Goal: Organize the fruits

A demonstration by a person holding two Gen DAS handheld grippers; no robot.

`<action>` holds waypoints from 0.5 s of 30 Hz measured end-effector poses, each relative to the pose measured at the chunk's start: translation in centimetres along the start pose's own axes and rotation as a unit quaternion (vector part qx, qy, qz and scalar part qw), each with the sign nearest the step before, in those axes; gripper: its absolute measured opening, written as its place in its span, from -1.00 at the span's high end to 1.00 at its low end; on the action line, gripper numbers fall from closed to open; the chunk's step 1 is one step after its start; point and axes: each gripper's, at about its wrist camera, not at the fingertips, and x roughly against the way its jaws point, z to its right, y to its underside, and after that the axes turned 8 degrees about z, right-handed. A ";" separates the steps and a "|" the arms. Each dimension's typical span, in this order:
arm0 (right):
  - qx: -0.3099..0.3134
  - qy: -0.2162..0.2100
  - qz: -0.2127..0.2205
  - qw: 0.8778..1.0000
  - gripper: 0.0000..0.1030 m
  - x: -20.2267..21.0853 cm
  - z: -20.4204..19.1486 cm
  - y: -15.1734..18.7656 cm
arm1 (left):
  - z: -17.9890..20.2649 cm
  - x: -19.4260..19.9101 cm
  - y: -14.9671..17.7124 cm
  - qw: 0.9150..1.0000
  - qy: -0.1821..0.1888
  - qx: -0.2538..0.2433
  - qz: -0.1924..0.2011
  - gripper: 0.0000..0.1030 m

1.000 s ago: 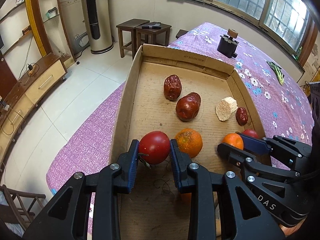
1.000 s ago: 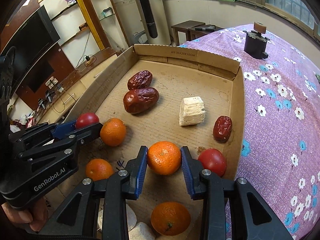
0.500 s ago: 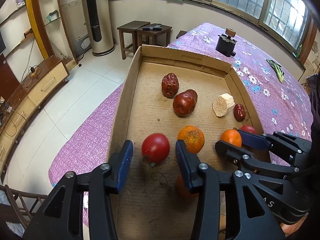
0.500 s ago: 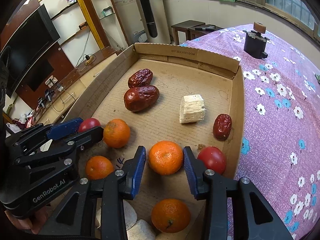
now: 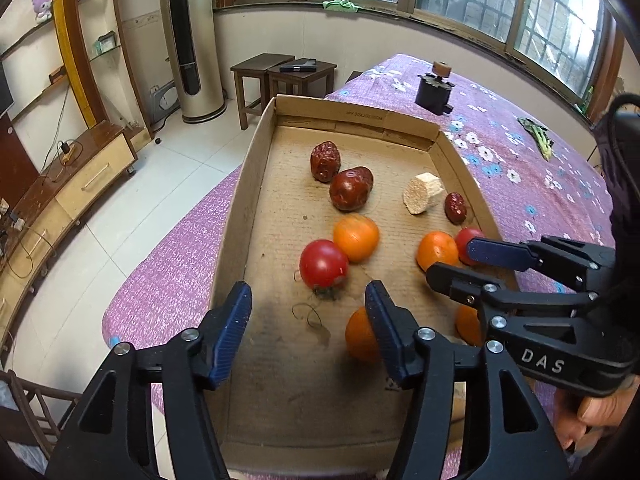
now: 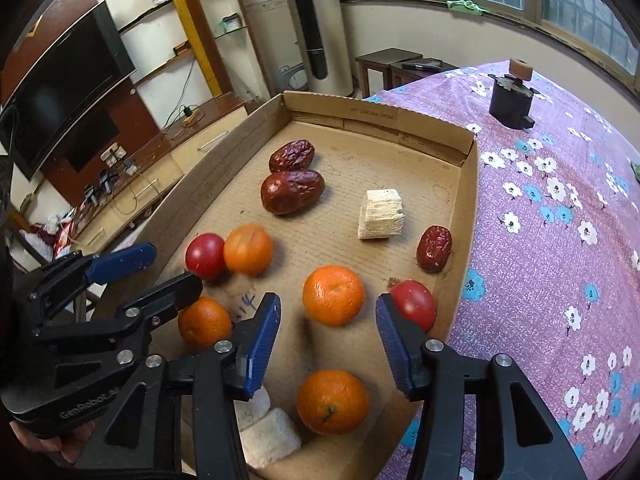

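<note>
Left gripper [image 5: 308,326] fingers spread, just been opening, nothing between; red tomato [image 5: 323,264] free on cardboard box [image 5: 236,216] floor just beyond fingertips, touching orange [image 5: 356,238] behind it. Right gripper [image 6: 326,330] fingers also apart, just been opening; mandarin [image 6: 333,295] sits loose just ahead of gap (pads not touching), second tomato [image 6: 414,304] beside right finger. Farther: two large dates [image 6: 292,196], pale block [image 6: 381,214], small date [image 6: 434,248].
</note>
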 end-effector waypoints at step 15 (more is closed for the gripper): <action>0.075 -0.068 0.011 0.995 -0.37 2.8 0.2 1.8 | 1.8 3.8 3.3 0.999 0.003 -0.042 0.015 -0.16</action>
